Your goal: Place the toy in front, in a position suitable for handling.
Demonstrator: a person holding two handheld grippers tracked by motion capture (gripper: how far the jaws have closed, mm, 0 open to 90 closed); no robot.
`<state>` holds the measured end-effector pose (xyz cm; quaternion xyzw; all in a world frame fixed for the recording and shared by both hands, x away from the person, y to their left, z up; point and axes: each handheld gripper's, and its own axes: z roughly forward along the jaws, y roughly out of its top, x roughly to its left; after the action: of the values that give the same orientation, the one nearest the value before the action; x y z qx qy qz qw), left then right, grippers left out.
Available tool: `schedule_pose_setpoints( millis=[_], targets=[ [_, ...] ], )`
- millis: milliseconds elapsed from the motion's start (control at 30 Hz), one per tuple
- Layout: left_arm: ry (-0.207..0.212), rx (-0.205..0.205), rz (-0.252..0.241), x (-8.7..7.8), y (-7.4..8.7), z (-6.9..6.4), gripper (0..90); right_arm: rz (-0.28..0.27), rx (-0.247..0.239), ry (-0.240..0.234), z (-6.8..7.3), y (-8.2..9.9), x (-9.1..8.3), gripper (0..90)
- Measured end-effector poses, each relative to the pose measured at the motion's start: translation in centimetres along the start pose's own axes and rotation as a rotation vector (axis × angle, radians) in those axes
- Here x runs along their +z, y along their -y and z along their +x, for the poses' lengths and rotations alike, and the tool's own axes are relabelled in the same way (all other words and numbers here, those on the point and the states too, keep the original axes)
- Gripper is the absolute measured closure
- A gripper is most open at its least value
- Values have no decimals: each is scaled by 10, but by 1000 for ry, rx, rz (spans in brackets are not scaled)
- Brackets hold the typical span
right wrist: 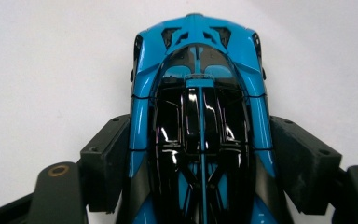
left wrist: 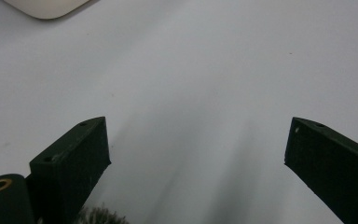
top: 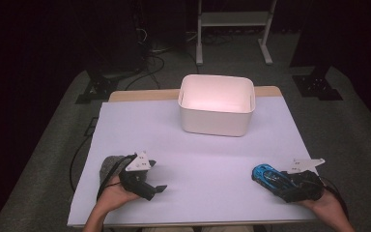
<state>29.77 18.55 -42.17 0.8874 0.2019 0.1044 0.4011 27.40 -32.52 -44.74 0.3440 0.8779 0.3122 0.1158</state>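
We see the right gripper (top: 273,178) at 4 o'clock on the white surface (top: 207,154), jaws closed on both flanks of a glossy blue-and-black toy sports car (right wrist: 198,116), which points toward 10 o'clock. The left gripper (top: 159,189) sits at 8 o'clock, jaws spread wide with bare surface between them. A grey fuzzy object (top: 112,164) lies just behind it by the left hand (top: 113,195). A white rectangular plastic bin (top: 216,104) stands at 12 o'clock, well apart from both.
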Motion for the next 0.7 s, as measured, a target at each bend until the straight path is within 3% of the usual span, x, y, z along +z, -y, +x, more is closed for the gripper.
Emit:
schedule_pose_setpoints(
  millis=[133, 200, 300, 700],
  targets=[
    [3, -2, 0, 1, 0, -1, 57, 16, 6, 8, 1, -3, 1, 248],
    [4, -3, 0, 1, -1, -1, 57, 4, 1, 13, 3, -6, 2, 203],
    [5, -2, -1, 1, -1, -1, 57, 20, -21, 33, 6, -10, 6, 178],
    [8, 3, 4, 2, -2, -2, 57, 29, 0, 68, 10, -13, 12, 245]
  ],
)
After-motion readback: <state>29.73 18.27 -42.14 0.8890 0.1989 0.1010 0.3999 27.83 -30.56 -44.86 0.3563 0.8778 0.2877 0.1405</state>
